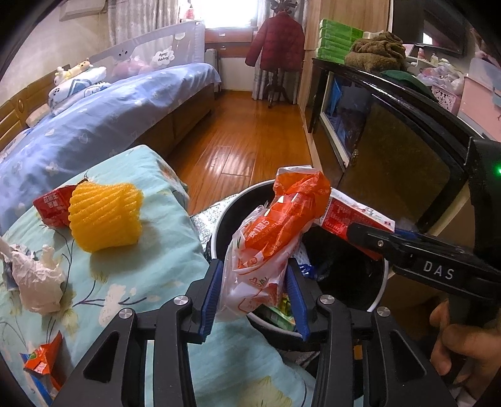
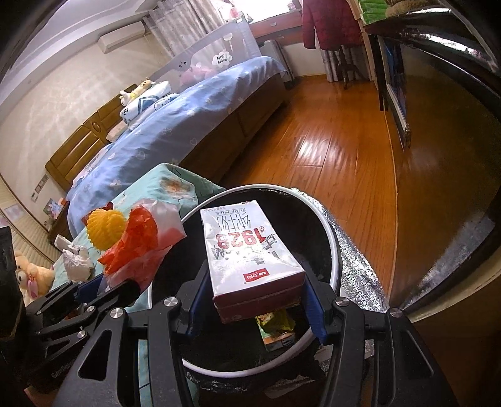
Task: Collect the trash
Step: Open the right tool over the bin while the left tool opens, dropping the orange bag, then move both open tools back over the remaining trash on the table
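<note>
currently i hold the left gripper with its jaws pinching an orange and white plastic bag over the rim of the black trash bin; my right gripper has its jaws clamped on a milk carton above the bin's mouth; a green wrapper lies inside. on the floral cloth beside the bin remain a yellow foam net, a red carton, crumpled paper and an orange wrapper.

Daylight poured from the blown-out window, glaring off the wooden floor. Fisheye edges bent and darkened; the right-wrist view's right side was blurred.
</note>
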A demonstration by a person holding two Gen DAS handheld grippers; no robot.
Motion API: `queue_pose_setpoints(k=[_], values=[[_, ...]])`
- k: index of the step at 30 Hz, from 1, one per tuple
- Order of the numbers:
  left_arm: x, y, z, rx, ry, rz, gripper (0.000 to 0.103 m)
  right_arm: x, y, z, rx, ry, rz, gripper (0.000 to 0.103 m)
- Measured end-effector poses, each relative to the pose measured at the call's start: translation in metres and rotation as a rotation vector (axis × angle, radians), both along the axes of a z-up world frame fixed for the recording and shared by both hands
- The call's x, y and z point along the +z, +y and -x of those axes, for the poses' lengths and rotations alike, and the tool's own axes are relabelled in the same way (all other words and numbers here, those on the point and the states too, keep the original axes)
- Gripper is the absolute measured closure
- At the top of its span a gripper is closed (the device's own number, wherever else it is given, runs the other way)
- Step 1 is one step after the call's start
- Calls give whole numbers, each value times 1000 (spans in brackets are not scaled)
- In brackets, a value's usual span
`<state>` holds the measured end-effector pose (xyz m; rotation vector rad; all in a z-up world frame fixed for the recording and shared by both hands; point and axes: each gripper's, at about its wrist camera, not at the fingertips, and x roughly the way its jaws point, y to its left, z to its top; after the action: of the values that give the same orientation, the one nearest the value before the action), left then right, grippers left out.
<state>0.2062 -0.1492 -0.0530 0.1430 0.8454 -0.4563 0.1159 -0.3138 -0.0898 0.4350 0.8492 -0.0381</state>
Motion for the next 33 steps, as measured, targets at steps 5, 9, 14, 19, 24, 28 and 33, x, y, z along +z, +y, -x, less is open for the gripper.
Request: queue_pose_setpoints(k=[5,9,14,19,24,28,33], values=[[0,4,6,10,-5,6,39,0,-1,1,-13,-1,-3,36],[-1,13,13,27,11,28,39,5,3,5,-7,-24,-2,28],[0,30,25,54,15,39,37,11,11,9,0,-46,-15,20],[0,54,40,94,33,63,37,16,25,14,18,-64,-32,19],[3,81,56,138,33,78,37,20,41,18,44,-79,-52,18],[7,103,68,170,33,93,37,23,58,19,72,-90,-56,18],[10,135,83,221,35,115,37,25,80,19,114,-98,-65,18]])
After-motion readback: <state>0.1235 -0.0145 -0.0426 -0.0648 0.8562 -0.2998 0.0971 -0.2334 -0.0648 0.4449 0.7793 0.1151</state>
